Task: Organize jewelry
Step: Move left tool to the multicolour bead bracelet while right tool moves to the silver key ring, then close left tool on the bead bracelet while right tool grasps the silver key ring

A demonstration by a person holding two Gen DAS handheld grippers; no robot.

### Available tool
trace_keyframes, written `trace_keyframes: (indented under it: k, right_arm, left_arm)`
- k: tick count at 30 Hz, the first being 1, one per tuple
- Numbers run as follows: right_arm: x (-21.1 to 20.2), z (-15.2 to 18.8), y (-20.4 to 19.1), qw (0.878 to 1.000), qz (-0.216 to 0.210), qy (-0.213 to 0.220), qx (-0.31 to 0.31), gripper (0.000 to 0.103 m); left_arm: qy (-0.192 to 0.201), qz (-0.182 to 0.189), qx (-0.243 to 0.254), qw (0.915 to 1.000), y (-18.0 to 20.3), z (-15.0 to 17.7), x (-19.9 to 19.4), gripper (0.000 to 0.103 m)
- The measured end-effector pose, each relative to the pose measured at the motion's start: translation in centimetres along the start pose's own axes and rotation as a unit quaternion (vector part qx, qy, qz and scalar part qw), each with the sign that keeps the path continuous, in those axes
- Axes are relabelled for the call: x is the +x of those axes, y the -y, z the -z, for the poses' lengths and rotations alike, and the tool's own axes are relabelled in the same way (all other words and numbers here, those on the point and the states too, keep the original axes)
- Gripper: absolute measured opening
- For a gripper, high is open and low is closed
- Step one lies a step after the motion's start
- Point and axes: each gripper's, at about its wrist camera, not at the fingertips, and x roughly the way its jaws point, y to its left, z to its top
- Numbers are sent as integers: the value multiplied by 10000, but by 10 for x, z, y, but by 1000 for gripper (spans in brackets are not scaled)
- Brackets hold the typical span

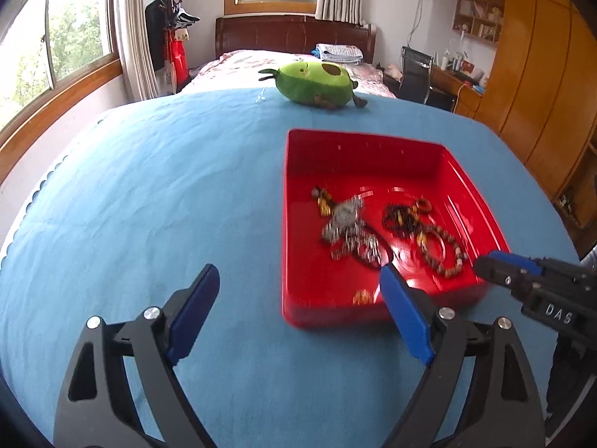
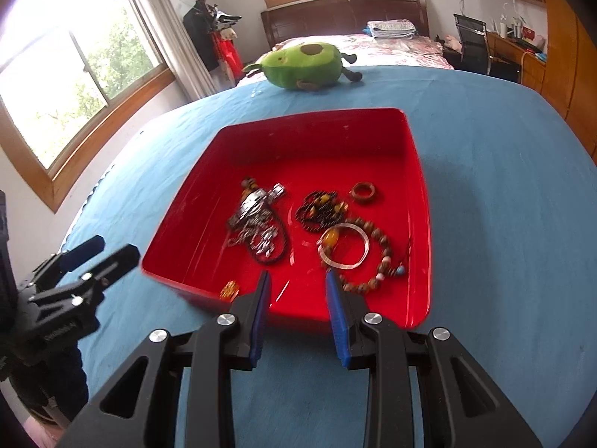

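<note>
The jewelry is all piled in the red tray on the blue bench. Only the right view clearly shows the brown ring and clear bangle. Left tool is spread wide, holding nothing; right tool is partly open, also holding nothing, with "DAS" printed on its side in the left view.

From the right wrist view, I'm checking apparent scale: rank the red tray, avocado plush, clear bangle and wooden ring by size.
1. Red tray, largest.
2. Avocado plush, though it sits farther off, so the view understates it.
3. Clear bangle.
4. Wooden ring, smallest.
</note>
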Motion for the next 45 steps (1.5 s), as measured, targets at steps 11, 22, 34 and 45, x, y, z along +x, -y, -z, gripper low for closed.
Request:
trace_keyframes:
  k: [11, 22, 34, 45]
  right_arm:
    - [-28, 49, -18, 9996, -250, 87, -138, 34]
    - [-46, 110, -41, 9982, -426, -87, -405, 34]
    - [-54, 171, -48, 9961, -450, -668, -369, 32]
    - [-51, 200, -52, 9917, -595, -1093, -313, 24]
  left_arm:
    - [73, 38, 6, 10000, -5, 50, -41, 87]
    - [-19, 96, -43, 9999, -9, 97, -70, 88]
    - [-588, 92, -75, 9982, -19, 151, -79, 88]
    - [-927, 175, 132, 9955, -14, 183, -80, 88]
